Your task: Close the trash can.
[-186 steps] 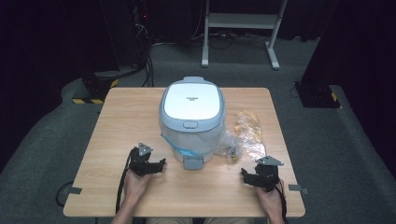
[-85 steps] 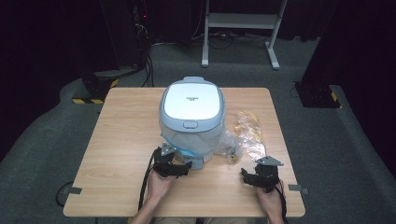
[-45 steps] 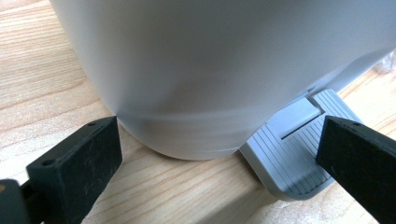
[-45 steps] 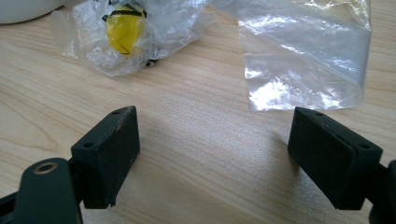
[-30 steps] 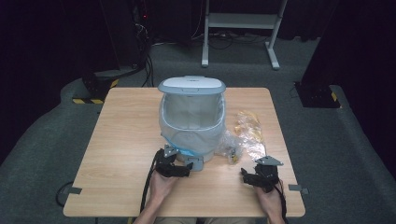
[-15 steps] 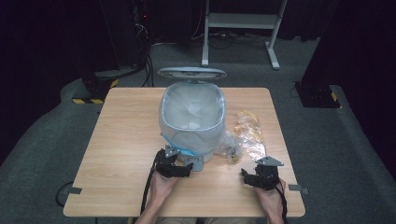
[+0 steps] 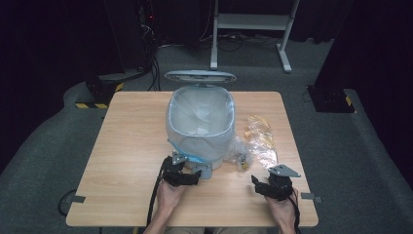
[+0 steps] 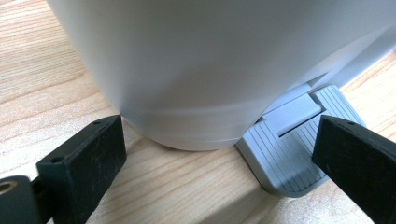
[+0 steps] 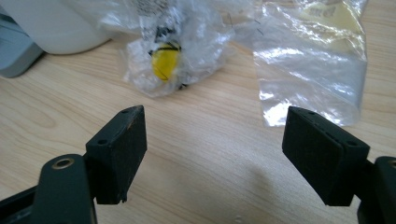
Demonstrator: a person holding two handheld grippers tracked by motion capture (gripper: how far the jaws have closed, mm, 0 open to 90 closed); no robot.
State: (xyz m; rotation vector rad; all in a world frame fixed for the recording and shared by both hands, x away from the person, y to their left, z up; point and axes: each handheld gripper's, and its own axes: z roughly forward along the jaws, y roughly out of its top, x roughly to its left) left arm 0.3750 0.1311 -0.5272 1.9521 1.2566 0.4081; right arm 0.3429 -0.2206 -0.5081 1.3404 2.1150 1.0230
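- The bin [image 7: 199,127] is standing near the middle of the desk [image 7: 126,146], toward its far edge; its lid [image 7: 199,76] is standing upright at the back, and a thin liner is showing inside.
- The left gripper [image 7: 182,176] is sitting low at the bin's near side, jaws wide apart and holding nothing; in the left gripper view the grey pedal [image 8: 292,156] is lying just before the one jaw, though contact cannot be confirmed.
- The right gripper [image 7: 272,186] is resting near the desk's near right corner, jaws wide and empty.
- Two clear wrappers are lying between the bin and the right edge: a crumpled one [image 9: 170,51] with a yellow item inside, and a flatter bag [image 9: 313,65] beside it.
- Judgement: the wrappers are looking light, soft and slippery; a pinch on a raised fold is likely holding better than on a flat part.
- Judgement: the bin is looking rigid and smooth-walled; the ribbed pedal is offering the surest purchase.
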